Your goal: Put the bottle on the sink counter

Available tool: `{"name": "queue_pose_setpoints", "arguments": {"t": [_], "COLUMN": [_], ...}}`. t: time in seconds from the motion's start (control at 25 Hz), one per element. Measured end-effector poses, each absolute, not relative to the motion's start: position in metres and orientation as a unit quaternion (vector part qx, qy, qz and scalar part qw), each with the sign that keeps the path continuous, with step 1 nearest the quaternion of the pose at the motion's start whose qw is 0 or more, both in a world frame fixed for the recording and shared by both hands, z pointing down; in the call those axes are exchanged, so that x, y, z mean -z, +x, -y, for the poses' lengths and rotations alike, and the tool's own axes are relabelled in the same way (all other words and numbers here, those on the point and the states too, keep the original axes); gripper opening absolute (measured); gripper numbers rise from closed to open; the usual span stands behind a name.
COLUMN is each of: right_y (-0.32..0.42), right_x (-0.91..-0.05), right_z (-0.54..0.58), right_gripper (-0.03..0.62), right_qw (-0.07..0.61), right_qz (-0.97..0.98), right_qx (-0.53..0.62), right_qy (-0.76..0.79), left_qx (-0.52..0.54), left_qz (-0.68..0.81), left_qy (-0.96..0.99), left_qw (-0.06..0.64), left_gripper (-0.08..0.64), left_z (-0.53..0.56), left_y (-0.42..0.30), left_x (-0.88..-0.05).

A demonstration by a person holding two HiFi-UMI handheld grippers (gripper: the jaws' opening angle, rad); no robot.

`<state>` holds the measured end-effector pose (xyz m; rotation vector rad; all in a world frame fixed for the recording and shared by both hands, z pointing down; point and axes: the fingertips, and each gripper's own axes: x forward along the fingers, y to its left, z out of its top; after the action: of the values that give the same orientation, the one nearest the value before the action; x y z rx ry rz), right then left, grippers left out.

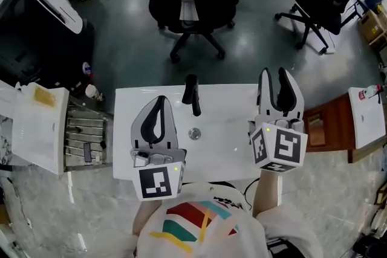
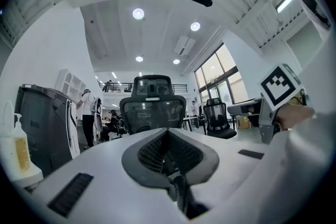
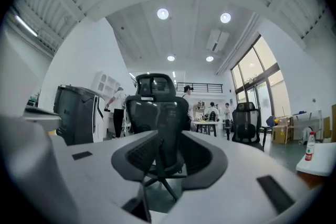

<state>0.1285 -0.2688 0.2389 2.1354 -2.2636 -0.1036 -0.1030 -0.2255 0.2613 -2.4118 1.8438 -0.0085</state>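
It's an open office with a grey floor, and right under both grippers is a white sink counter point(image 1: 127, 130) with a black faucet point(image 1: 192, 95) sticking up between them. To me this looks like the very start of the job. Nothing's picked up, and there's no bottle on that counter.

The left gripper point(image 1: 161, 99) sits level over the left half of the basin, jaws pinched together and empty. The right gripper point(image 1: 273, 75) is over the right edge with its jaws only a narrow way apart. All that shows through the gap is the office chair point(image 1: 190, 15) straight ahead past the counter, so it's holding nothing either.

As for the bottle, there's a small red-capped bottle point(image 3: 311, 147) standing upright on a separate white side counter point(image 1: 366, 124), well off to the right of the right gripper. There's also a bigger jug point(image 2: 18, 147) with a yellow label, well off to the left of the left gripper. Honestly I can't tell which one the task means.

My guess is the red-capped one. If so, the next move is to swing the right gripper over there, open up wider, close round the body and carry it back.
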Motion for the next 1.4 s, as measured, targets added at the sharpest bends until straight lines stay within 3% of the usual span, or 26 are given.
{"name": "queue_pose_setpoints", "arguments": {"t": [0.12,0.28,0.76,1.4], "right_y": [0.099,0.062,-0.007,-0.013], "right_x": [-0.218,-0.22,-0.263,-0.276], "right_z": [0.25,0.23,0.208,0.205], "right_gripper": [0.057,0.012,0.012,0.012], "right_qw": [-0.006,-0.017,0.02,0.042], "right_qz": [0.747,0.77,0.819,0.82], "right_qx": [0.058,0.066,0.041,0.023], "right_qy": [0.662,0.635,0.573,0.571], "left_qx": [-0.02,-0.033,-0.017,-0.024], "left_qz": [-0.612,-0.614,-0.616,-0.611], "left_qy": [-0.788,-0.785,-0.784,-0.789], "left_qw": [0.071,0.075,0.071,0.06], "left_gripper": [0.018,0.018,0.018,0.018], "left_z": [0.223,0.222,0.218,0.216], "left_y": [-0.11,-0.114,-0.123,-0.124], "left_x": [-0.242,-0.229,-0.236,-0.24]}}
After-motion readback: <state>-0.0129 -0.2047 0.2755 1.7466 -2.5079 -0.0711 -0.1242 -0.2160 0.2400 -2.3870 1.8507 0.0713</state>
